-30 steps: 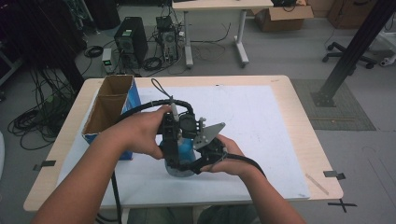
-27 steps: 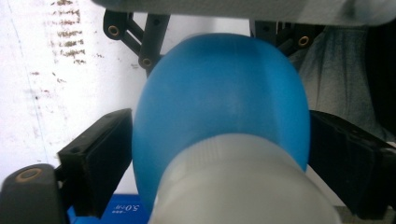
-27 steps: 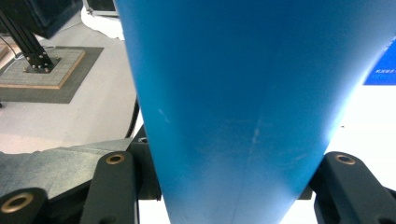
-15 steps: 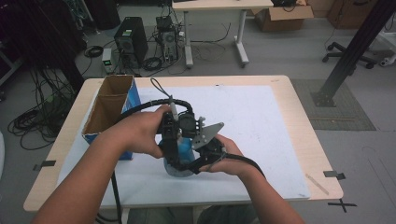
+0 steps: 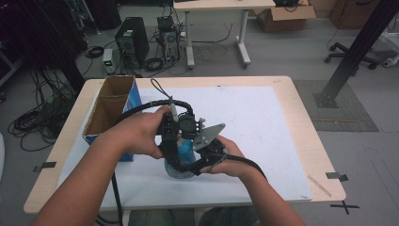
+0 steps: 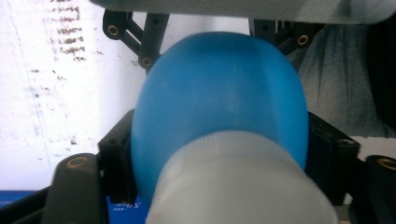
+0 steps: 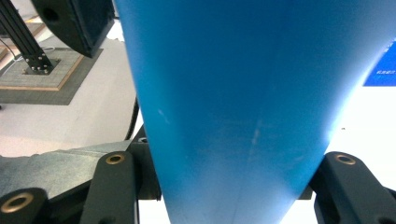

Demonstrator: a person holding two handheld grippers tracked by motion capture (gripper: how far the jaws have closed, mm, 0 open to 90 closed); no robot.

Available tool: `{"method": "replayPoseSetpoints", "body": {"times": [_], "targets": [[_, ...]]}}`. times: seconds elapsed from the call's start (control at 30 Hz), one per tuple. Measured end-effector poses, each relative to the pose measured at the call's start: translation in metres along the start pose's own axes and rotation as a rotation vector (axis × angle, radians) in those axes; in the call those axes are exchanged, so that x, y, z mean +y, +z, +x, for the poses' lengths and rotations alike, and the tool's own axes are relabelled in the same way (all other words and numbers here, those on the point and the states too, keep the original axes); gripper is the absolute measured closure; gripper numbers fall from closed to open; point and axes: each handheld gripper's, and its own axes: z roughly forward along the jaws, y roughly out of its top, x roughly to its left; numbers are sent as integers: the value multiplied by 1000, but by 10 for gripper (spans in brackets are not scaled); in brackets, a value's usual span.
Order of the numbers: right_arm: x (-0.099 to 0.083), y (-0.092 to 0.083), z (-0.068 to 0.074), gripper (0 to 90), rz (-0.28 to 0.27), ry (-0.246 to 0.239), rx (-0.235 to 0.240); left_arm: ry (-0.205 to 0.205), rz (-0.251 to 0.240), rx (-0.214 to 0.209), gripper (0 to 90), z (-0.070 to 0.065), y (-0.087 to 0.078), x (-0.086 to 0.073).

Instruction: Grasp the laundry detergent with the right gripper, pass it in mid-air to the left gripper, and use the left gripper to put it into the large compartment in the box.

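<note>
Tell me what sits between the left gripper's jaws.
In the left gripper view, a blue bottle with a white cap sits between the jaws, which have just been closing.

From above, my hands and both tools hid most of the blue bottle (image 5: 187, 151). Its white cap (image 6: 238, 184), nearest the left tool (image 6: 219, 154), was blurred and cut off below.

Setting: lab or workshop. Evidence: black desktop computer tower (image 5: 131, 43) on grey floor, tangled black cables (image 5: 33, 123), white-legged workbench (image 5: 221, 6), black metal rig post (image 5: 358, 52), open cardboard box (image 5: 285, 15).
</note>
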Motion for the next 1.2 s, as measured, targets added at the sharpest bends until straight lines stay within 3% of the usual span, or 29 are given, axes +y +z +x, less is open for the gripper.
{"method": "replayPoseSetpoints", "body": {"times": [0.37,0.67,0.97,1.03,1.2], "targets": [[0,1,0,452,0,-5,5,10,6,27,372,0,1,-1],[1,-3,-1,451,-18,4,-12,31,2,100,381,-4,-4,1],[5,-9,0,430,-54,-3,-22,31,4,99,384,-6,-16,6],[6,-9,0,336,-60,5,-26,27,8,105,383,-6,-18,6],[2,-13,-1,273,-69,25,-50,22,6,117,383,-4,-22,7]]}}
